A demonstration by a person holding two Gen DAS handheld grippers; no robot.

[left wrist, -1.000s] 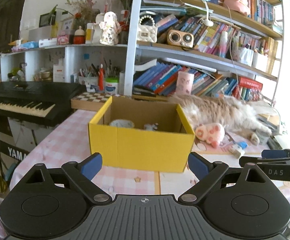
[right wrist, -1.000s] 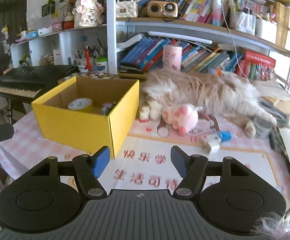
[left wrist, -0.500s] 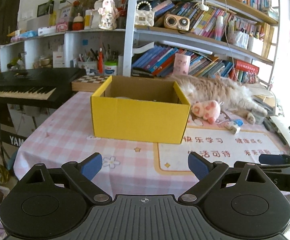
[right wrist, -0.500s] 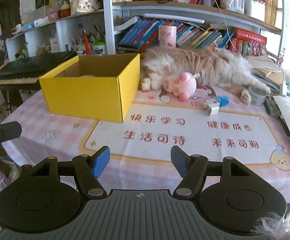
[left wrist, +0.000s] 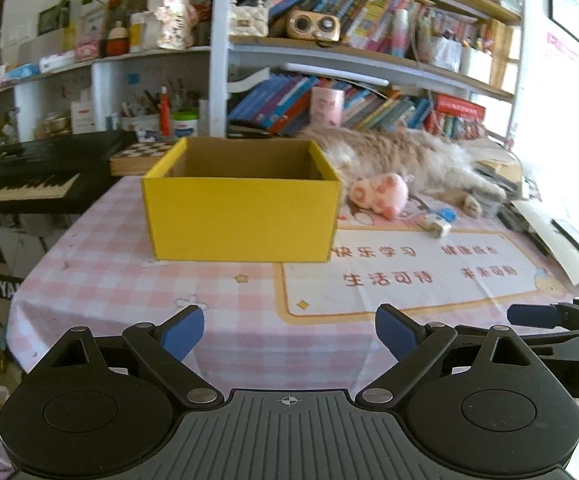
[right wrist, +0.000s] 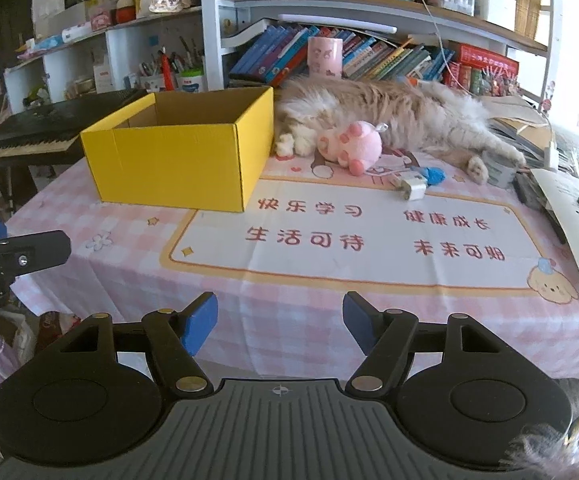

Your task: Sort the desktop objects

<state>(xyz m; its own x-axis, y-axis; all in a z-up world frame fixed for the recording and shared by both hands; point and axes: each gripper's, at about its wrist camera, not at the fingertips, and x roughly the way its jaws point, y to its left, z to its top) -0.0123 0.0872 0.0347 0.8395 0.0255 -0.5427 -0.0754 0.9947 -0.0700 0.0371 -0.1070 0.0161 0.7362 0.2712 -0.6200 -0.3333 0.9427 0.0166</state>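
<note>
- The left hand-held gripper (left wrist: 288, 332) hangs over the near edge of the worktop (left wrist: 109, 276) with its blue-padded jaws spread wide and nothing between them; its body is matte black plastic with round discs and a ribbed grey centre plate.
- The right hand-held gripper (right wrist: 280, 320) is empty too, its jaws easing apart at this moment, the flat blue pads facing each other across bare air.
- The worktop wears a soft pink-and-white checked cloth, and on it lies a smooth, glossy white mat (right wrist: 349, 236) with an orange border and red printed characters.
- A yellow cardboard box (right wrist: 177, 152), rectangular and open-topped with a plain brown inside, stands on the checked cloth at the mat's far left corner; its contents cannot be seen from here.
- A pink plush paw toy (right wrist: 349, 146), rounded and fuzzy with darker pink pads, rests on the mat's far edge, against a long-haired cream cat (right wrist: 389, 112) stretched out along the back.
- A small boxy white charger plug (right wrist: 411, 188) lies on the mat just right of the toy, touching a little blue object (right wrist: 435, 174) whose form is unclear.
- Beyond the cat, a shelf (right wrist: 369, 4) is packed with slanting books.
</note>
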